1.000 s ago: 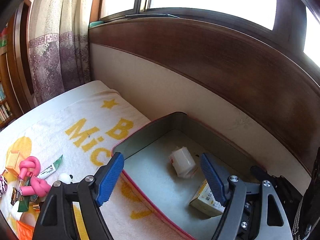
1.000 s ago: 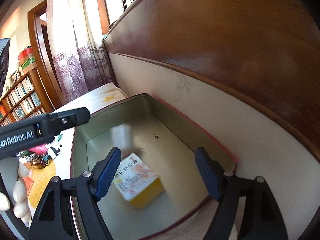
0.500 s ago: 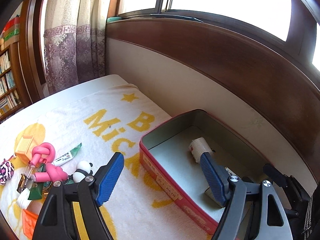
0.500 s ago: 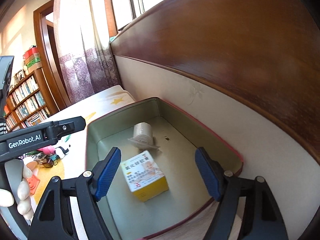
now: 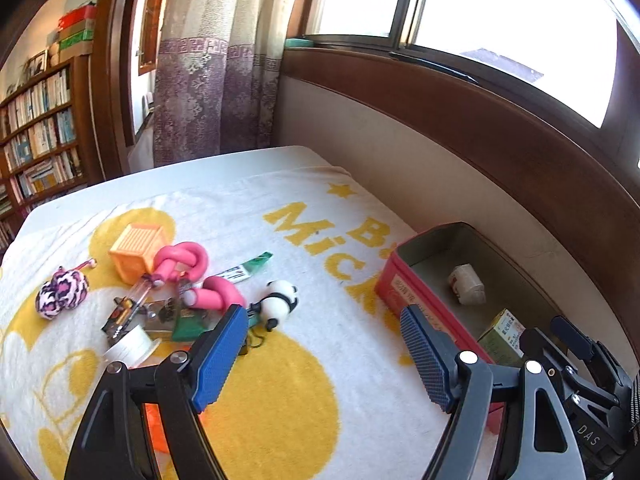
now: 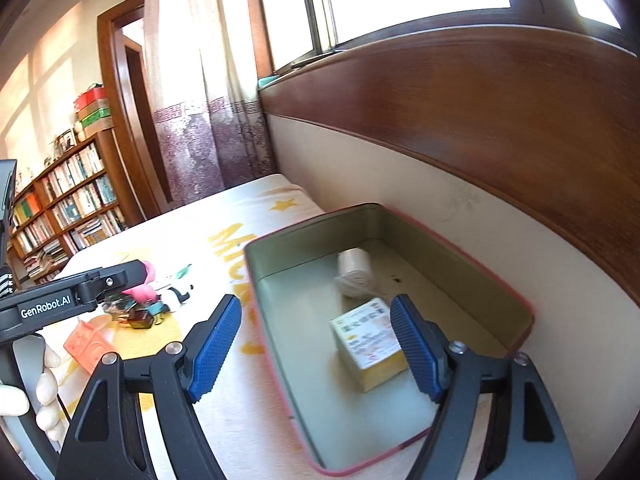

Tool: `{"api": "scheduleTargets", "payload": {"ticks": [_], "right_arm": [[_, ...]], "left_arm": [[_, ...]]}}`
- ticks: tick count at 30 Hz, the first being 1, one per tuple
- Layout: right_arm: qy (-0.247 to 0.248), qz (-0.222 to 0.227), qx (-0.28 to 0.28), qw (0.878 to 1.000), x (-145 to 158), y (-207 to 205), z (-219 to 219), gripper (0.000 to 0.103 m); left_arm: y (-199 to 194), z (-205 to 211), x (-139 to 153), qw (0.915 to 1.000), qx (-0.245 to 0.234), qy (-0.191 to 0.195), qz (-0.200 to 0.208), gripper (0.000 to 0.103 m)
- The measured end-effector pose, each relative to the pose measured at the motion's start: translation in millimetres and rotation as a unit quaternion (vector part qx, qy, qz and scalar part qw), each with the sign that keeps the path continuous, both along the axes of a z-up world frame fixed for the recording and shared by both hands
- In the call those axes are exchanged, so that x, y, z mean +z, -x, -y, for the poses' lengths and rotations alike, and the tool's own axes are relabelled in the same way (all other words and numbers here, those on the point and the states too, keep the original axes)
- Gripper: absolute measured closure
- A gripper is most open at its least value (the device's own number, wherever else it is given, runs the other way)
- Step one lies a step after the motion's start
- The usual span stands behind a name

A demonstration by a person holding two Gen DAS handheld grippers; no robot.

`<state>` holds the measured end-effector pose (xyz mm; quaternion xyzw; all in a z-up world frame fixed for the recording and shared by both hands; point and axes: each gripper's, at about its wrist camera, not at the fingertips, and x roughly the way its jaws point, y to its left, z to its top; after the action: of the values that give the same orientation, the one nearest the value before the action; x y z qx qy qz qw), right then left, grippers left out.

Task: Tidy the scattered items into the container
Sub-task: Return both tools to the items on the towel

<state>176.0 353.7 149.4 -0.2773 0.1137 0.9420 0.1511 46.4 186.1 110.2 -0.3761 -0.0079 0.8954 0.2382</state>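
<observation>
Yellow box (image 5: 500, 334) half behind tongs

Rectangular metal tin (image 5: 404, 280): red outer wall with a printed label, dull grey-green interior. Inside it: small cardboard box (image 6: 370, 342), yellow sides, white printed top; white cylindrical bottle (image 6: 354, 272). Terry towel (image 5: 320, 380): white ground, yellow circles, star and lettering. On it: orange ribbed plastic cube (image 5: 138, 246); knotted pink foam tube (image 5: 188, 268); black-and-white panda figure (image 5: 278, 304); pink, white and black leopard-print fabric ball (image 5: 62, 290); green-and-white tube (image 5: 248, 266). Gripper pads (image 5: 218, 360): blue, cross-hatched, on black arms. Curtain (image 5: 208, 92): cream above, purple patterned below, fret-pattern band.
</observation>
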Motion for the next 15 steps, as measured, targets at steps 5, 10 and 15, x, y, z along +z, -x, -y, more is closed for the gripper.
{"api": "scheduleTargets", "payload": {"ticks": [5,10,15], "right_arm": [[0.002,0.004,0.025,1.0,-0.5,7.2,24.0,0.023],[-0.002,0.015,0.047,0.999,-6.4,17.6,46.1,0.023],[-0.003,0.026,0.066,0.998,-12.9,25.7,62.1,0.023]], "left_arm": [[-0.1,46.8,-5.8,0.9991,0.043,-0.001,0.002,0.023],[-0.6,82.4,-15.2,0.9968,0.079,0.0,0.007,0.023],[1.0,99.3,-31.2,0.9953,0.093,0.0,0.026,0.023]]}}
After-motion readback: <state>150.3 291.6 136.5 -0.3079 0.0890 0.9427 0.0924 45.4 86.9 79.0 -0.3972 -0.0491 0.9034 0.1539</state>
